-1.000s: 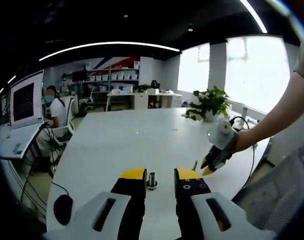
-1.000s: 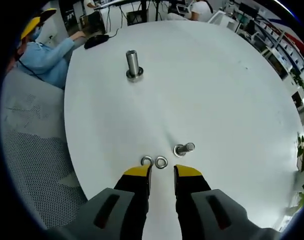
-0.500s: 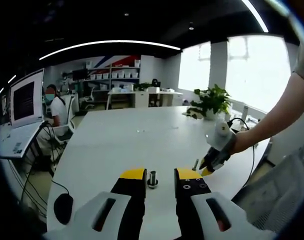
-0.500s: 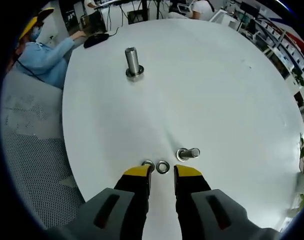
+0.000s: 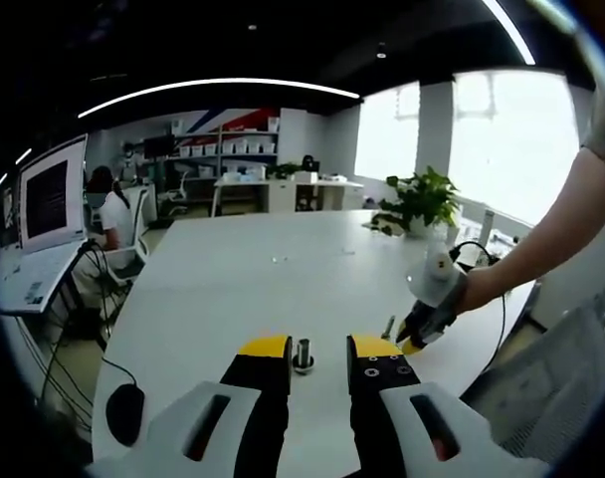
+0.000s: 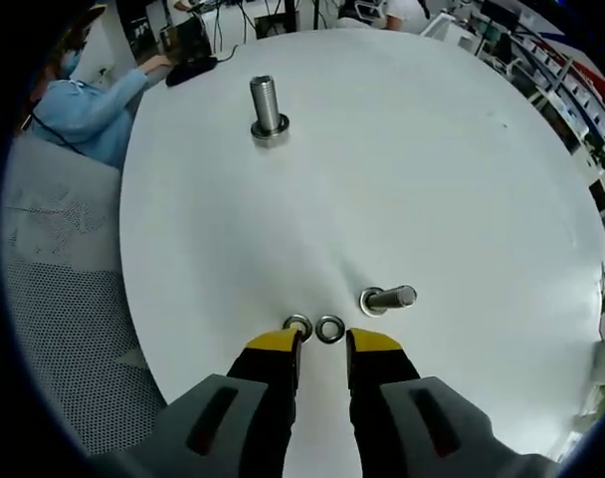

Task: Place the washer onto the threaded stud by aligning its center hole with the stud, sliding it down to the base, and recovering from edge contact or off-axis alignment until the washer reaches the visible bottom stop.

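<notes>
Now the right gripper (image 6: 322,349) sits a touch lower than a second ago, jaws open, yellow tips just behind two washers lying side by side on the white table (image 6: 432,179): the left washer (image 6: 298,326) touches the left tip, the right washer (image 6: 329,329) lies in front of the gap between the jaws. Nothing is gripped yet. A loose bolt (image 6: 386,298) lies on its side near the washers and has drifted slightly in view as the camera moves. The upright threaded stud (image 6: 267,105) stands well apart, across the table. In the left gripper view the left gripper (image 5: 318,351) holds the same pose, jaws open with the stud (image 5: 302,355) between the tips, not clamped as far as I can tell. The shift probably means a pick of the right washer is being lined up; placing hasn't started.
</notes>
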`<state>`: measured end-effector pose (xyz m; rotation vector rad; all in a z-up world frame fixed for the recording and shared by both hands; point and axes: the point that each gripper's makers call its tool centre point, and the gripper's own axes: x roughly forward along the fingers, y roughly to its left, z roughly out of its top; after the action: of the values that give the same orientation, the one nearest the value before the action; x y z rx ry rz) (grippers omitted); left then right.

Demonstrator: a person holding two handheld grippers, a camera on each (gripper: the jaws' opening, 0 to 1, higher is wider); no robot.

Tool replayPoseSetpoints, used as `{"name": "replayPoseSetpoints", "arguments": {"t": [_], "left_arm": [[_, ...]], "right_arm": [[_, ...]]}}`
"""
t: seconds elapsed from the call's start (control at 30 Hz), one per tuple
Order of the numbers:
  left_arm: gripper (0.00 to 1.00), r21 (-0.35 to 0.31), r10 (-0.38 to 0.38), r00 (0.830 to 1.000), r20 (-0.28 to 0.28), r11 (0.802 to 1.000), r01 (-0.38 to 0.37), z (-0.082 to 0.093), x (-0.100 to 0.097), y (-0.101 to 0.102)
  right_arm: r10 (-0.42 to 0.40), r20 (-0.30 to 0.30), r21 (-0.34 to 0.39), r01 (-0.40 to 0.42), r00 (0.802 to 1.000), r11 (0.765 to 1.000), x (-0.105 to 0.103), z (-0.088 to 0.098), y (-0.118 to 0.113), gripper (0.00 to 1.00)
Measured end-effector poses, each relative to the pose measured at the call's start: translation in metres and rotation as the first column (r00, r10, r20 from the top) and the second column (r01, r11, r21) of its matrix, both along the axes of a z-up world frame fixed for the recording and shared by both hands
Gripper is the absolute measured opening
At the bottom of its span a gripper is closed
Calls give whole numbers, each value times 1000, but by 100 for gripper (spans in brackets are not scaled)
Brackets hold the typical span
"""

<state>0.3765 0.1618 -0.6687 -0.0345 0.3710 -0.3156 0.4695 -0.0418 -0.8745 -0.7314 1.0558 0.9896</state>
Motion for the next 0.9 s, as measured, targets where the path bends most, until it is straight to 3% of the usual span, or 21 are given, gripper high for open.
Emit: {"name": "replayPoseSetpoints", "arguments": {"t": [0.9], "left_arm": [[20,-6,8,1000,-2,1000,-8,0,0,2]], "right_arm": [[-14,-6,3,14,1000,1000,0,-4,3,20]]}}
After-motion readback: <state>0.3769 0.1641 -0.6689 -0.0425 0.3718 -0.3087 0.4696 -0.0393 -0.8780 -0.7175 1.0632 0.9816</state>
